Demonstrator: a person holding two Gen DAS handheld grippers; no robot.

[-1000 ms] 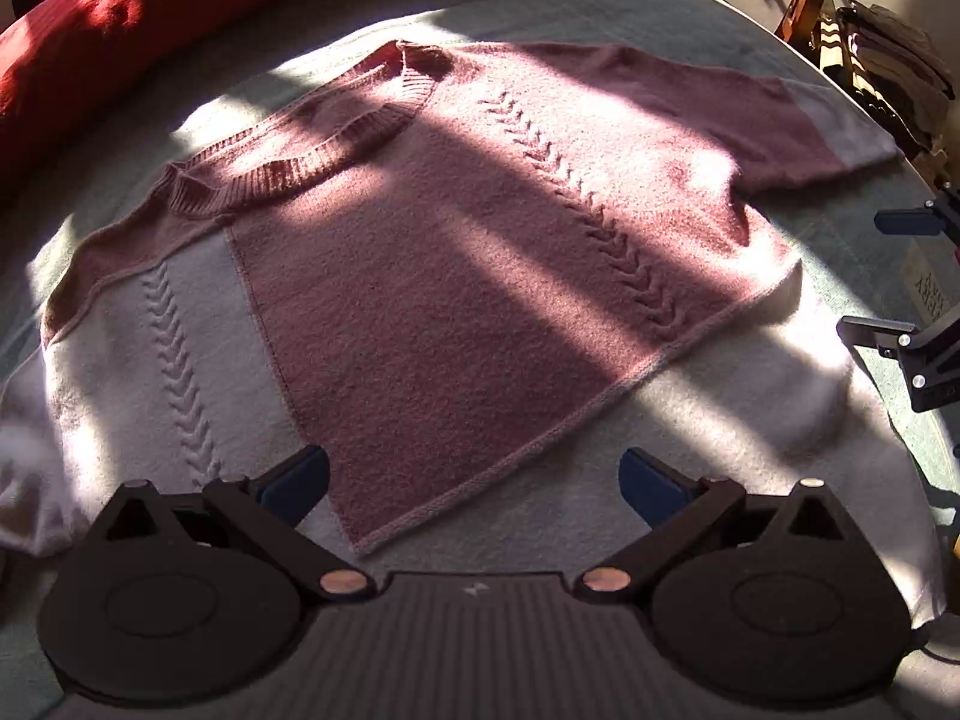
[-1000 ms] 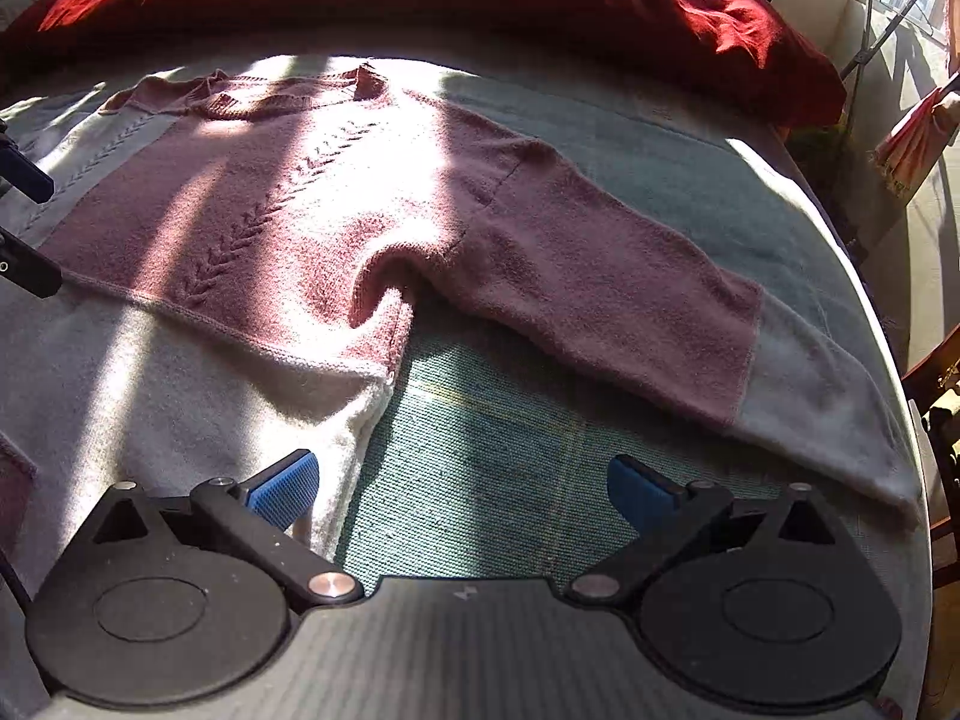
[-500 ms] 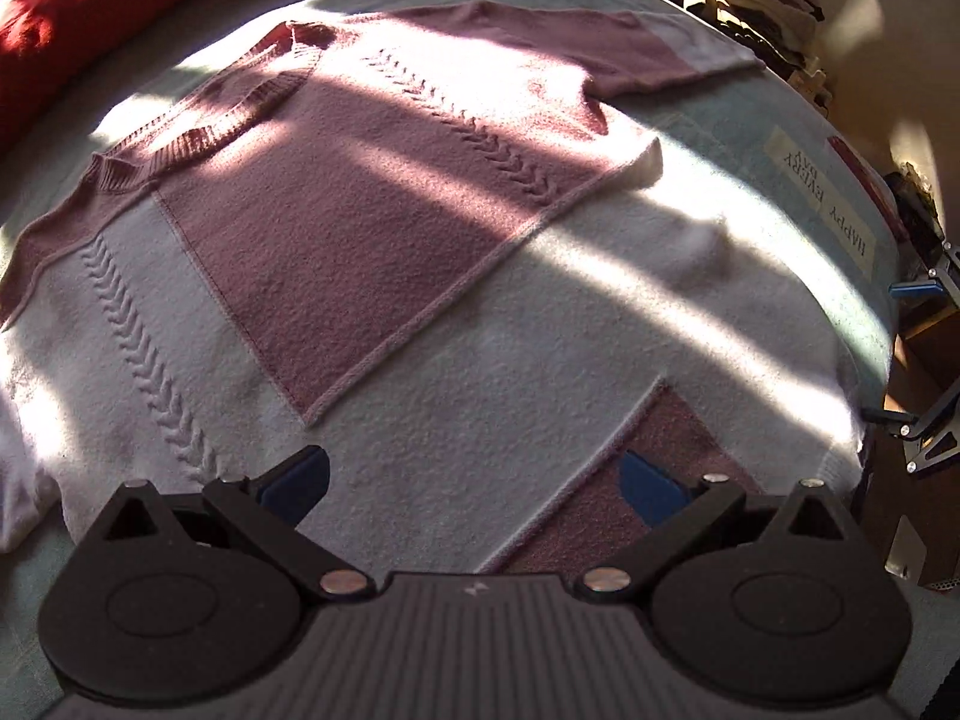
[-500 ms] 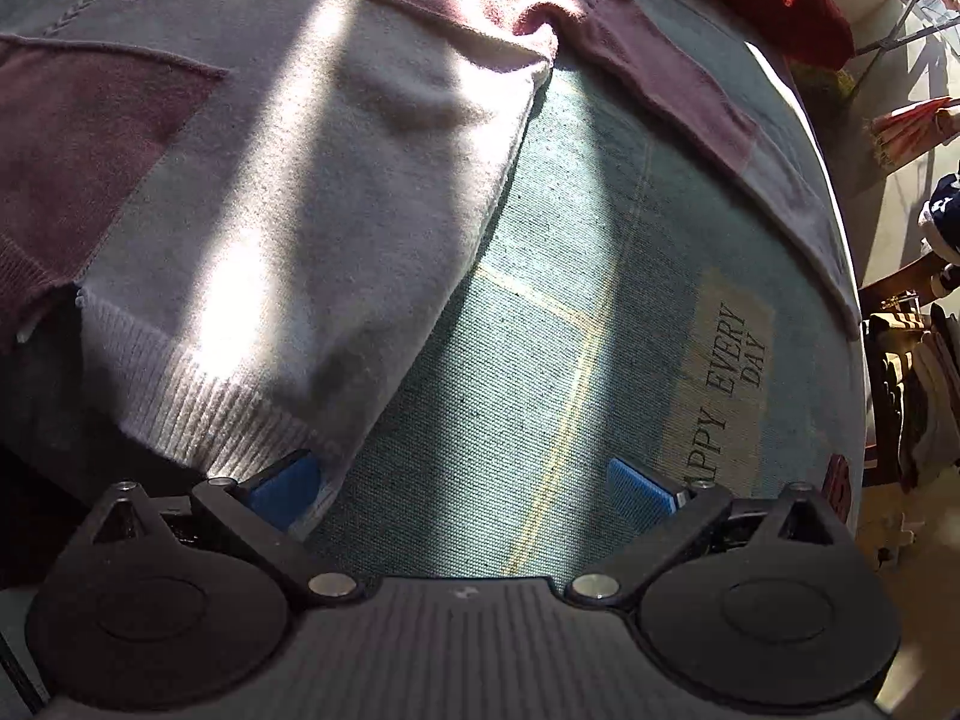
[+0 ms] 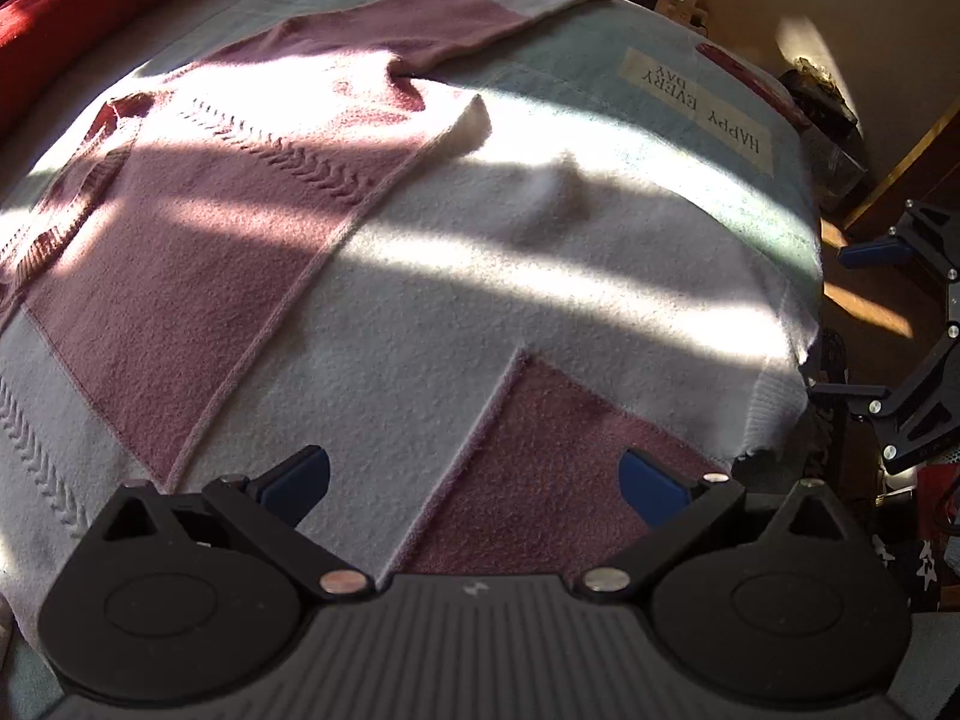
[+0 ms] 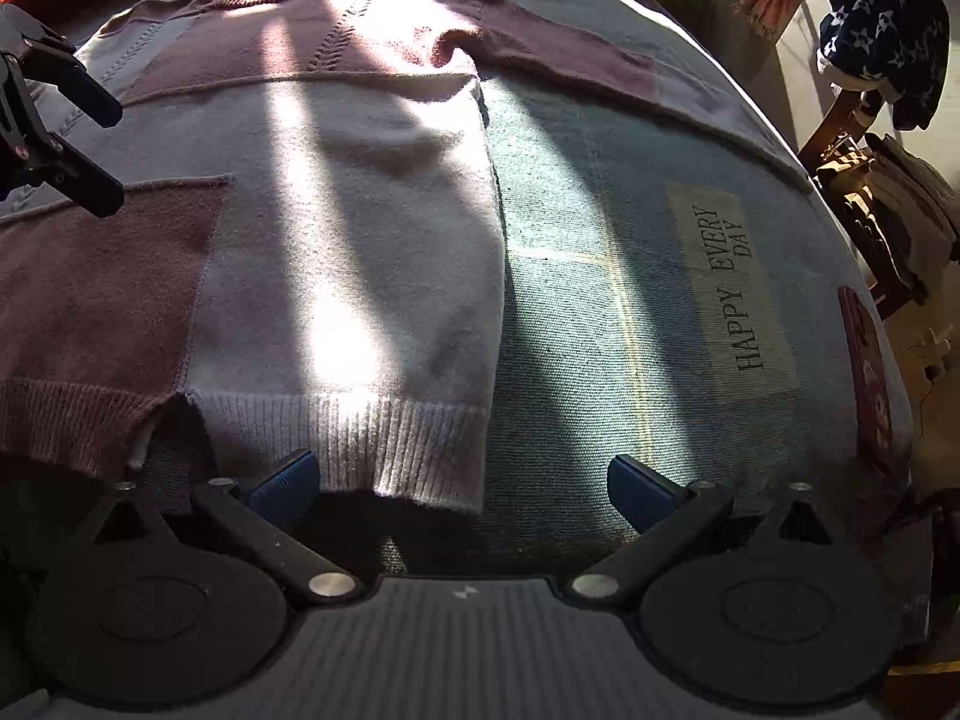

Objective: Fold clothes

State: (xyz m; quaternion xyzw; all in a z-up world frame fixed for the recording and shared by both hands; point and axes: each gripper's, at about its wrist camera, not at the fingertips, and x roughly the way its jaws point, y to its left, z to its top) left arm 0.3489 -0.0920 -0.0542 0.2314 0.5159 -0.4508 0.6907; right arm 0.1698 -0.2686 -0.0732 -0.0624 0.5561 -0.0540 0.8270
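I have the pink-and-cream patchwork knit sweater spread flat on the pale green bed cover, neck far from me, ribbed hem at the near edge. Its long axis runs straight away from both claws. My right claw gapes empty at the hem's right corner; my left claw hovers wide open over the lower body.
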